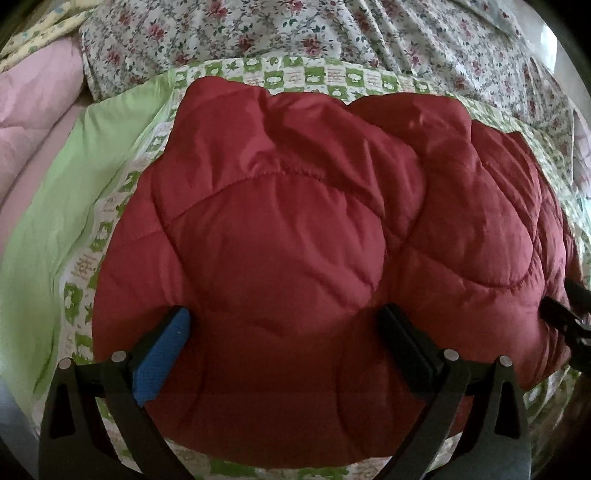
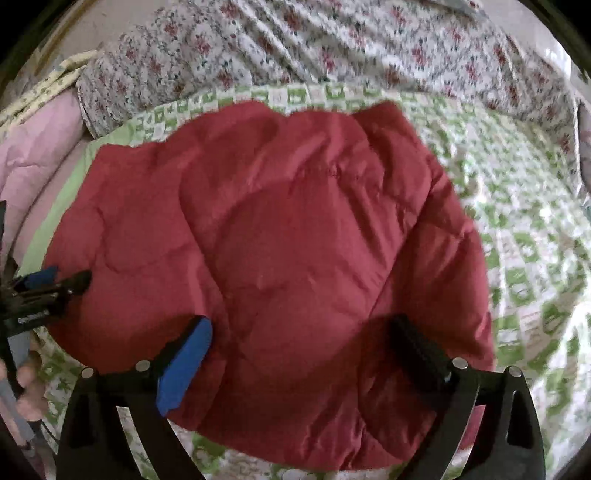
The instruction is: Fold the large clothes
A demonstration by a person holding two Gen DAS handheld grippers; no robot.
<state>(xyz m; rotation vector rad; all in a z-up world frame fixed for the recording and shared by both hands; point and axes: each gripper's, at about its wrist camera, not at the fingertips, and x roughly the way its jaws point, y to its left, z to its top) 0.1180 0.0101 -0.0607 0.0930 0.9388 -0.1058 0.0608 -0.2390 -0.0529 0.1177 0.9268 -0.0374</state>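
Jacket [image 1: 295, 229]: red, quilted, puffy; lying already bundled into a rough rectangle on the green-print sheet [image 1: 110, 206], near the front edge of the bed.
Left gripper [image 1: 284, 332]: hovering over the near-left part of the jacket; jaws standing wide apart, gripping nothing.
Right gripper [image 2: 299, 339]: hovering over the near-right part; jaws likewise spread, nothing between them.
Step in hand: judged to be a late fold or a final tidy, since the bulk is looking compact.
Doing it well: pinching both near corners through all layers, lifting evenly, carrying the edge to the far side, then pressing out trapped air so the padding is not springing back.
Risk: slippery shell sliding from the pads; thick fill resisting a shallow bite.
Surroundings: floral bedding [image 1: 332, 33] lying beyond the sheet; pink quilt [image 1: 33, 107] sitting at far left.
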